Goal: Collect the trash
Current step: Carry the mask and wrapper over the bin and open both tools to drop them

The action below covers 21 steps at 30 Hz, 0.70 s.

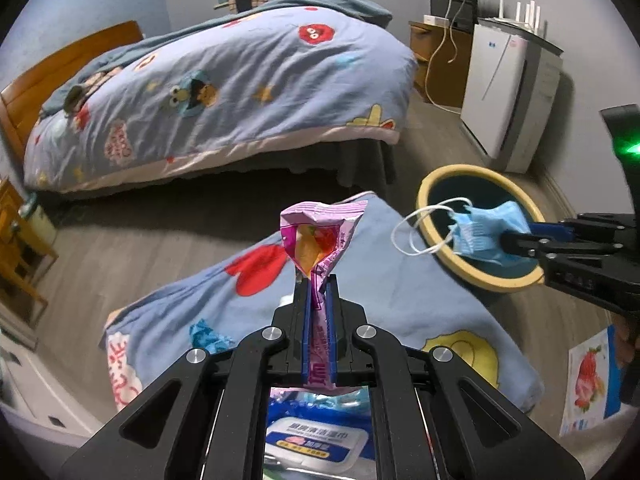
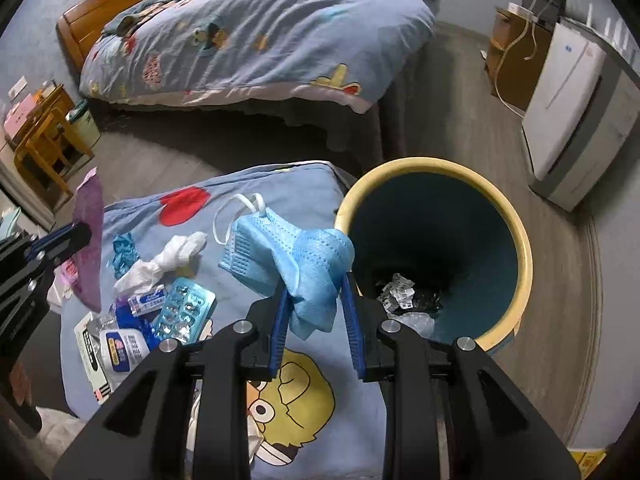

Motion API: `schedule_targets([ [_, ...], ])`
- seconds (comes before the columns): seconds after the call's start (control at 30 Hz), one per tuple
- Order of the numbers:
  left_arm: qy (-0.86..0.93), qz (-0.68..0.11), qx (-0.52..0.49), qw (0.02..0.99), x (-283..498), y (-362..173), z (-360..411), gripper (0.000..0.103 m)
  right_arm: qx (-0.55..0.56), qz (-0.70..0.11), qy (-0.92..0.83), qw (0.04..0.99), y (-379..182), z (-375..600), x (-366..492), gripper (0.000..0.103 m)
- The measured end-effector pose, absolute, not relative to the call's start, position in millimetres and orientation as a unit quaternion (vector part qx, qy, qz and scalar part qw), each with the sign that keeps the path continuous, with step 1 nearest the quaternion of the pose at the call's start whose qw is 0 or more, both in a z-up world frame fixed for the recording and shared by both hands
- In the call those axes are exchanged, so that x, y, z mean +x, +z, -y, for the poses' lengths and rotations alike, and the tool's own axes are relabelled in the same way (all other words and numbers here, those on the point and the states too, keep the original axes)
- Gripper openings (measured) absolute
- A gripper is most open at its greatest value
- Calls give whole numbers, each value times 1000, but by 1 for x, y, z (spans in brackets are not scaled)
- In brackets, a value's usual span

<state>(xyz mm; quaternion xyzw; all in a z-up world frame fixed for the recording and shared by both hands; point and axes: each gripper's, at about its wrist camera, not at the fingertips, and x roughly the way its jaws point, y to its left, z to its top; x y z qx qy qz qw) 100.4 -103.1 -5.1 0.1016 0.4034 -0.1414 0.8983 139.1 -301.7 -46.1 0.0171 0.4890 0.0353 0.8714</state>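
Blue mask (image 2: 296,256), crumpled, hangs pinched in the right hand-held gripper (image 2: 316,304), its jaws partly closed on it, just beside the yellow-rimmed bin (image 2: 524,256). Left hand-held gripper (image 1: 319,292) is nearly shut on a pink wrapper (image 1: 316,236). Both hover over a cushion (image 2: 360,380) bearing a tissue (image 2: 160,260), blister pack (image 2: 184,312) and wipes (image 2: 120,348).

Looking along our left gripper (image 1: 318,284), we see its blue pads pinched tight on a crumpled pink wrapper (image 1: 318,240) that stands up above the fingertips. Below it lies a cartoon-print cushion (image 1: 400,292) with a scrap of blue paper (image 1: 208,336) on it. At the right, our right gripper (image 1: 516,244) holds a blue face mask (image 1: 484,234) over the yellow-rimmed bin (image 1: 432,188).
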Motion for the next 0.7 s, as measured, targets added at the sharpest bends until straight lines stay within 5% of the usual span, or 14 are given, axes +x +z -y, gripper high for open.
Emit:
schedule_targets([
  [0.7, -254, -400, 151, 868, 136, -17, 252, 7, 108, -475, -115, 866, -75, 442, 158, 25],
])
